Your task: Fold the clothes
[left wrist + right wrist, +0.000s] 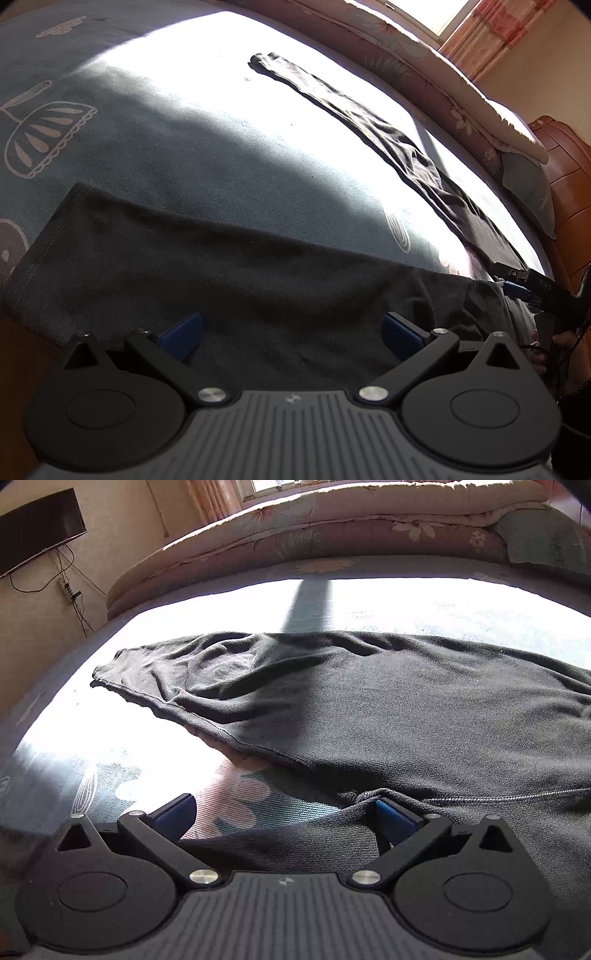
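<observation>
Dark grey trousers (236,280) lie spread on a bed. In the left wrist view one leg runs across the near foreground and the other leg (373,125) stretches away toward the far right. My left gripper (291,330) hovers open just over the near leg, blue pads wide apart. In the right wrist view the trousers (388,709) fill the middle, cuff at the left. My right gripper (284,814) is open at the crotch, its right pad (391,814) touching a cloth fold. The right gripper (524,282) also shows at the left wrist view's right edge.
The bed has a blue-grey patterned sheet (159,155) with a bright sunlit patch. A folded floral quilt (314,535) lies along the far side by a window. A wooden headboard (565,177) and pillow are at the right. A wall-mounted screen (37,528) hangs at left.
</observation>
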Demonstrator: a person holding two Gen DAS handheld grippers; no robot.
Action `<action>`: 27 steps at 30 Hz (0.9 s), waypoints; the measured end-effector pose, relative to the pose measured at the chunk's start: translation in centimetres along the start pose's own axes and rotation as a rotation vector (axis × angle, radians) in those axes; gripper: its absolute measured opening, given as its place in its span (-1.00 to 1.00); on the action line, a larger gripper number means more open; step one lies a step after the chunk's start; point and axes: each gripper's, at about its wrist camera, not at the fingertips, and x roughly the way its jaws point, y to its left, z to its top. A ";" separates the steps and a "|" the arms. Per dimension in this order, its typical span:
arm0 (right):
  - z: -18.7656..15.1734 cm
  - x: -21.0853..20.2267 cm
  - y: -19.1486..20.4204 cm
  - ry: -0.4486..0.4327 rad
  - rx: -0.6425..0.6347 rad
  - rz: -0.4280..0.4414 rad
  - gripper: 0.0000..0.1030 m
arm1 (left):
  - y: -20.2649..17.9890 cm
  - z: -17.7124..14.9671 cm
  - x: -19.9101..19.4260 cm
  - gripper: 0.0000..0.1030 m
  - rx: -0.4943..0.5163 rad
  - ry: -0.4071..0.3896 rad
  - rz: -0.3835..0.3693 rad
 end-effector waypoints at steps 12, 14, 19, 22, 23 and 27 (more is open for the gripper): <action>-1.6 -0.1 2.1 0.025 -0.063 0.042 1.00 | 0.2 0.0 0.0 0.99 0.005 -0.006 -0.015; -0.9 0.1 2.5 0.037 -0.063 0.017 1.00 | 0.3 -0.1 0.0 0.99 0.000 -0.008 -0.021; -0.9 -2.2 6.5 0.031 -0.183 0.122 1.00 | 0.2 -0.2 -0.1 0.99 0.004 -0.012 -0.023; -2.0 -2.9 9.2 0.074 -0.241 0.264 1.00 | 0.2 -0.2 -0.1 0.99 0.010 -0.013 -0.023; -2.5 -2.7 10.1 0.091 -0.249 0.319 1.00 | 0.3 -0.3 -0.1 0.99 0.010 -0.015 -0.024; -3.9 -0.5 12.2 0.155 -0.291 0.363 1.00 | 0.4 -0.3 -0.2 0.99 0.000 -0.018 -0.031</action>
